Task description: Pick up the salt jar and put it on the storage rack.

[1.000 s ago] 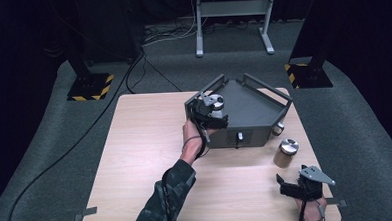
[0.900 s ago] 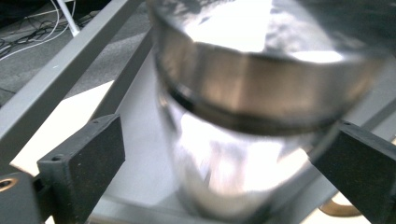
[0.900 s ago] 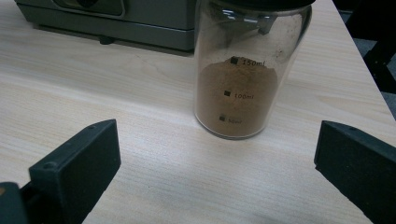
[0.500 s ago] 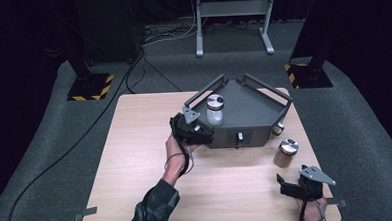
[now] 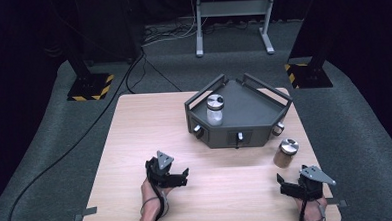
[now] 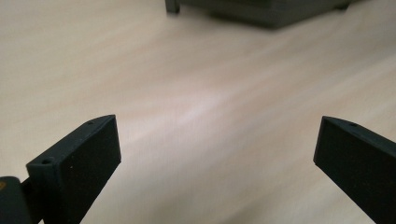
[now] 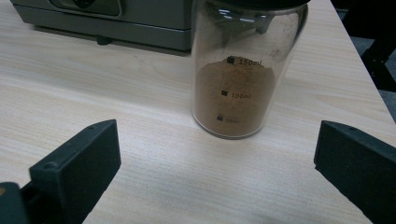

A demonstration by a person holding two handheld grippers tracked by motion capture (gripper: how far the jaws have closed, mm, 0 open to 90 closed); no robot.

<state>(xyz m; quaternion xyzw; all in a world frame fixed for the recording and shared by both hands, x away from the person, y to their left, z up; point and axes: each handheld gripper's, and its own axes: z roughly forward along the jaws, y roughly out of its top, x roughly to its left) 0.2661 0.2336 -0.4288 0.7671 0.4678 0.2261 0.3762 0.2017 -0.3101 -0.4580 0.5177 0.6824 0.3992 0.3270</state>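
Since the earlier shot the left gripper [image 5: 168, 178] has pulled back off the grey tray and is now sitting low over the near-left part of the table [image 5: 135, 143], while the white-filled jar it was holding is staying behind on the tray. Its jaws have just been opening and they're standing wide apart with nothing between them; in the left gripper view you're just getting bare wood past the two black jaws, a bit blurred.

On the near-right corner, the right gripper [image 5: 293, 184] hasn't budged. It's also hanging wide open and empty, pointing straight at the brown powder jar [image 7: 245, 74], which is standing upright on the wood just ahead of it, not touched by either jaw. In the high view that jar [image 5: 286, 152] is sitting just off the tray's front-right corner, close to it but I can't tell whether it's touching.

Further back, the grey tray [image 5: 256, 110] is sitting at the far-right part of the table, and the white-filled jar [image 5: 215, 109] is standing upright inside it near the left wall, lid on.

So progress-wise I'm reading it as about halfway: one jar is looking done, parked in the tray and let go of. What's left, as far as I can judge, is the brown one, with the right gripper already lined up for closing on it and lifting it in next to the other.
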